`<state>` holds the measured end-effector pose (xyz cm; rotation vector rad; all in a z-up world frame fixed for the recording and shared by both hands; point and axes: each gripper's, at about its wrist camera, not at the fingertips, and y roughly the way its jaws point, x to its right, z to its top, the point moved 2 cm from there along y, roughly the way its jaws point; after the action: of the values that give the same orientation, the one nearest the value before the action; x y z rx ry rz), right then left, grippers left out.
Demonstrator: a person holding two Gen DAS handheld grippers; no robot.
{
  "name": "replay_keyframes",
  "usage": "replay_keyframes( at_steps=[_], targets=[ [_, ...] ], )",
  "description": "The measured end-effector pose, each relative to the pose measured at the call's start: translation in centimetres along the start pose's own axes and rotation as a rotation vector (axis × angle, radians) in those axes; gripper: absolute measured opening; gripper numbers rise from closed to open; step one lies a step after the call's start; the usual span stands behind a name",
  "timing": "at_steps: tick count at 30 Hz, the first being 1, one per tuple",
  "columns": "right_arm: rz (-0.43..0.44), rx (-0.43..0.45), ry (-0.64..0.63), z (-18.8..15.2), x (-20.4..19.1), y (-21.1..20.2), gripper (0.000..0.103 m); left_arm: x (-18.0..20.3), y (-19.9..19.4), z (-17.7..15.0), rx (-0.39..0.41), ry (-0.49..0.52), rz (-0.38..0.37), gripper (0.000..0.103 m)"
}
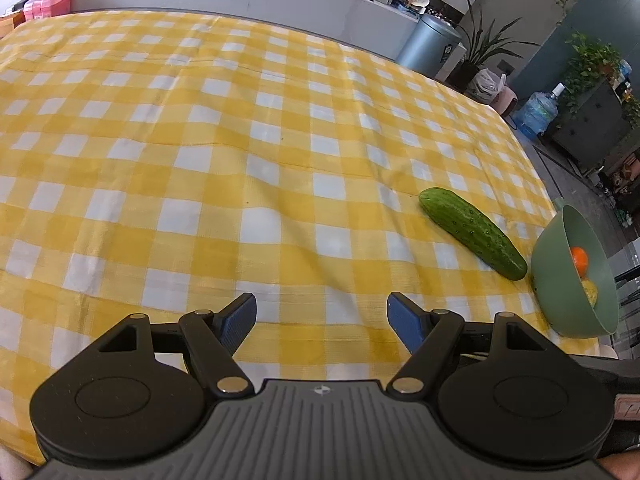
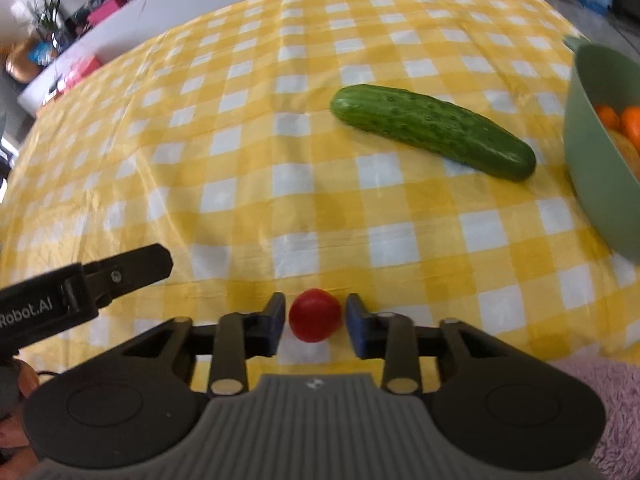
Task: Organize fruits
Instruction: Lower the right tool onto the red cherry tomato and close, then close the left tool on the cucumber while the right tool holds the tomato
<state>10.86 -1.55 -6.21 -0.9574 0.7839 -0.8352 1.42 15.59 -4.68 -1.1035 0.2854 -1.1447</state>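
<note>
I am holding my left tongs [image 1: 321, 314] spread wide, the two blue pads [image 1: 405, 322] well apart with nothing between them, hovering low over the surface [image 1: 200, 160] and pointing forward along it. My right tongs [image 2: 315, 318] are sitting low as well, and their blue pads [image 2: 276, 322] are flanking the small red tomato [image 2: 315, 315], one on each side, just beside its skin; whether they are actually touching it I cannot tell. From the right wrist view, a black finger of my left tongs is reaching in to the left of the tomato, well apart from it.
</note>
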Motion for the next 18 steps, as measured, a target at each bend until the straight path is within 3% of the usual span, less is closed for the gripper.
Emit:
replay_keyframes(
  at_steps=[7,18],
  targets=[
    [-0.014,-0.009,-0.009,0.2,0.0,0.2,0.025,0.9,-0.5,-0.1,0.029,0.080,0.065,0.087],
    [0.060,0.100,0.019,0.6,1.8,-2.1,0.024,2.7,-0.8,-0.5,0.079,0.155,0.071,0.087]
  ],
)
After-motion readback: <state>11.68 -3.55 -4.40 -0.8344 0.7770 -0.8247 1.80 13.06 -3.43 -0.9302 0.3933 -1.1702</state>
